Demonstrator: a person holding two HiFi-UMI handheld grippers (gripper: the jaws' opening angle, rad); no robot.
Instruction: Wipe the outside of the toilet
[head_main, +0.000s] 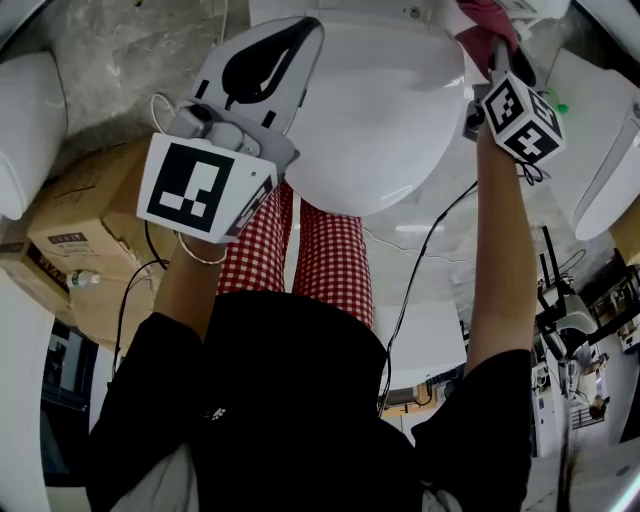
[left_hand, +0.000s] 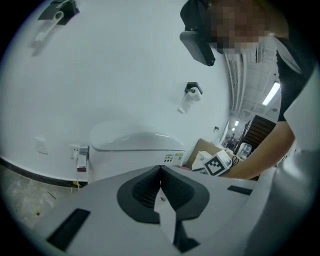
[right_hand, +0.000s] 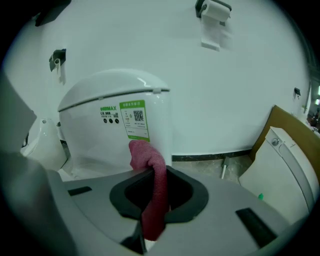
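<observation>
The white toilet (head_main: 385, 115) stands in front of me with its lid down; the right gripper view shows its side with a green label (right_hand: 112, 125). My right gripper (head_main: 496, 52) is shut on a dark red cloth (head_main: 487, 22) at the toilet's right flank. That cloth (right_hand: 153, 185) hangs folded between the jaws (right_hand: 150, 172), close to the toilet's side below the label. My left gripper (head_main: 308, 30) is held over the lid's left side, shut with nothing in it (left_hand: 160, 172). From the left gripper view the toilet (left_hand: 135, 145) is a short way ahead.
A cardboard box (head_main: 90, 235) lies on the floor at left. Another white toilet (right_hand: 280, 167) and a cardboard sheet (right_hand: 286, 125) stand to the right. A paper-roll holder (right_hand: 212, 14) hangs on the wall. Cables run over the floor near my legs (head_main: 420, 260).
</observation>
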